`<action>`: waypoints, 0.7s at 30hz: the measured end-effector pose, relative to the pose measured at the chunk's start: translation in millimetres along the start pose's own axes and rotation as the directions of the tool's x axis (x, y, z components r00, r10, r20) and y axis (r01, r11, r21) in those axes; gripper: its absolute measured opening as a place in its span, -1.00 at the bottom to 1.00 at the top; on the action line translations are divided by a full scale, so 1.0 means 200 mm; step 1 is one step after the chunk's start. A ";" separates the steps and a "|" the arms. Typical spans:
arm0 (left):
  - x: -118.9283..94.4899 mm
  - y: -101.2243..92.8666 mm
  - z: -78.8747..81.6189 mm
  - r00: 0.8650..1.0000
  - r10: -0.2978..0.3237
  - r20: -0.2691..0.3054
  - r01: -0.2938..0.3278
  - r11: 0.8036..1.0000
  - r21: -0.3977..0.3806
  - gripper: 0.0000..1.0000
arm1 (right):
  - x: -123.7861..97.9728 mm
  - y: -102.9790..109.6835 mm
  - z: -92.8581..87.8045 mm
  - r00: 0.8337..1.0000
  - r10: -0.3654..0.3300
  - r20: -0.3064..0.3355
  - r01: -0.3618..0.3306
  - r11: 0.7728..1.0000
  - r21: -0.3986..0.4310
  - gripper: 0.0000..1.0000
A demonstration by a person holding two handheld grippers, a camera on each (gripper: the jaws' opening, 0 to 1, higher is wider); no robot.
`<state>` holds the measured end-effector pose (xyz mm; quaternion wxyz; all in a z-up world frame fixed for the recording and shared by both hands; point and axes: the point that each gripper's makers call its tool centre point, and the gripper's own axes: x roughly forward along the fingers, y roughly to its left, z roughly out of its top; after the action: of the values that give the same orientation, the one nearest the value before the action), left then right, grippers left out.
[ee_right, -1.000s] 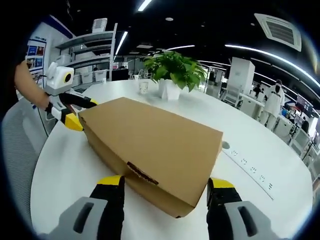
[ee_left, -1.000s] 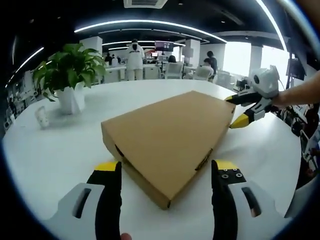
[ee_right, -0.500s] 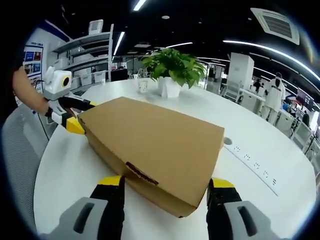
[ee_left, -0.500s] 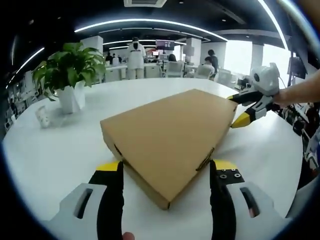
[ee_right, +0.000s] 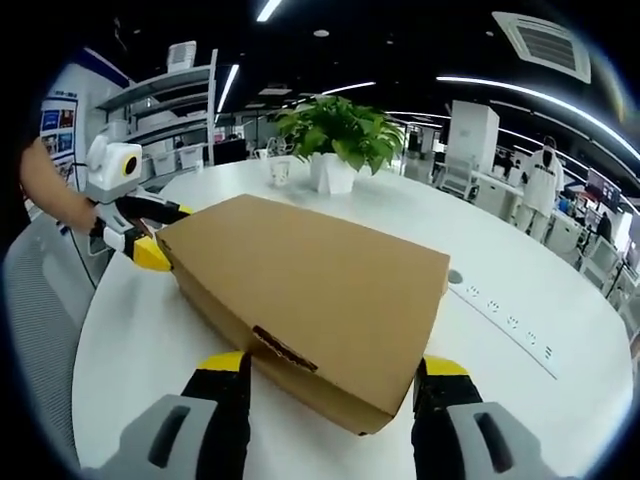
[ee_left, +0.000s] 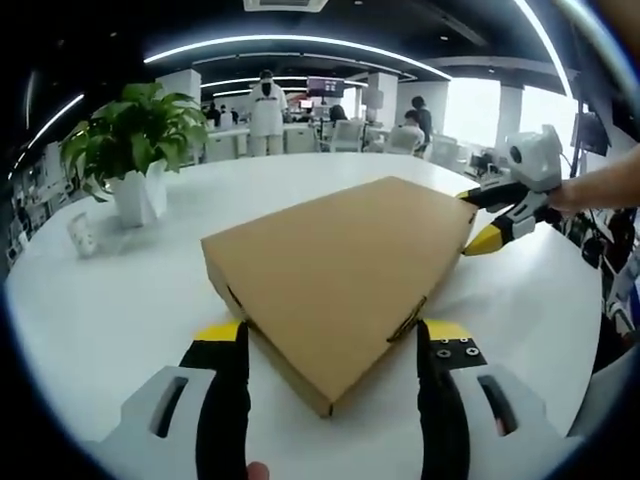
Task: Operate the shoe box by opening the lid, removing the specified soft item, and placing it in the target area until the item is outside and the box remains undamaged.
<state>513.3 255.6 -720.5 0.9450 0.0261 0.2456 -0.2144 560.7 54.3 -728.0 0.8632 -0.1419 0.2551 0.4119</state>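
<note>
Box (ee_left: 335,265) lies shut on the table (ee_left: 110,300), one corner between our spread left tongs (ee_left: 330,360), the opposite corner between our spread right tongs (ee_right: 330,385). We judge its cardboard light, stiff, easily creased; grip the lid's edge gently. Beyond stands a plant (ee_left: 135,130).
</note>
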 end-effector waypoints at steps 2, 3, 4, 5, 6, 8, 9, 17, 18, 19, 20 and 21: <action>0.00 0.00 0.00 1.000 -0.005 -0.002 0.005 1.000 0.003 0.35 | -0.01 0.01 0.00 1.000 -0.004 0.002 0.004 1.000 0.007 0.27; 0.00 0.00 0.00 1.000 -0.007 -0.002 0.007 1.000 0.004 0.35 | -0.01 0.01 0.00 1.000 -0.006 0.002 0.006 1.000 0.008 0.27; 0.00 0.00 0.00 1.000 -0.011 -0.003 0.011 1.000 0.005 0.34 | -0.01 0.02 0.00 1.000 -0.009 0.002 0.009 1.000 0.012 0.27; 0.00 0.00 0.00 1.000 -0.013 -0.004 0.013 1.000 0.006 0.34 | -0.01 0.02 0.00 1.000 -0.011 0.003 0.011 1.000 0.014 0.27; 0.00 0.01 0.00 1.000 -0.015 -0.004 0.015 1.000 0.007 0.34 | -0.01 0.02 0.00 1.000 -0.013 0.003 0.013 1.000 0.016 0.27; 0.00 0.01 0.00 1.000 -0.019 -0.006 0.019 1.000 0.009 0.34 | -0.01 0.02 -0.01 1.000 -0.018 0.002 0.018 1.000 0.020 0.27; 0.00 0.01 0.00 1.000 -0.021 -0.006 0.021 1.000 0.011 0.34 | -0.01 0.02 -0.01 1.000 -0.021 0.002 0.021 1.000 0.022 0.27; -0.01 0.02 0.00 0.999 -0.043 -0.008 0.043 0.999 0.022 0.33 | -0.02 0.03 -0.02 0.999 -0.044 0.003 0.044 0.998 0.041 0.26; -0.01 0.02 0.00 0.999 -0.044 -0.008 0.044 0.999 0.023 0.33 | -0.02 0.03 -0.02 0.999 -0.048 0.002 0.048 0.998 0.044 0.26; -0.01 0.03 0.00 0.999 -0.047 -0.010 0.048 0.999 0.024 0.33 | -0.02 0.04 -0.02 0.999 -0.050 0.002 0.050 0.998 0.046 0.26; -0.01 0.03 0.00 0.999 -0.050 -0.011 0.050 0.998 0.025 0.33 | -0.02 0.04 -0.03 0.999 -0.054 0.001 0.054 0.997 0.050 0.26; -0.01 0.03 0.00 0.999 -0.053 -0.012 0.053 0.998 0.027 0.33 | -0.03 0.04 -0.03 0.998 -0.057 0.002 0.057 0.997 0.052 0.26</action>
<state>514.2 262.3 -720.7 0.9372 0.0338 0.2484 -0.2424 549.7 53.7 -730.1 0.8785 -0.1257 0.2601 0.3805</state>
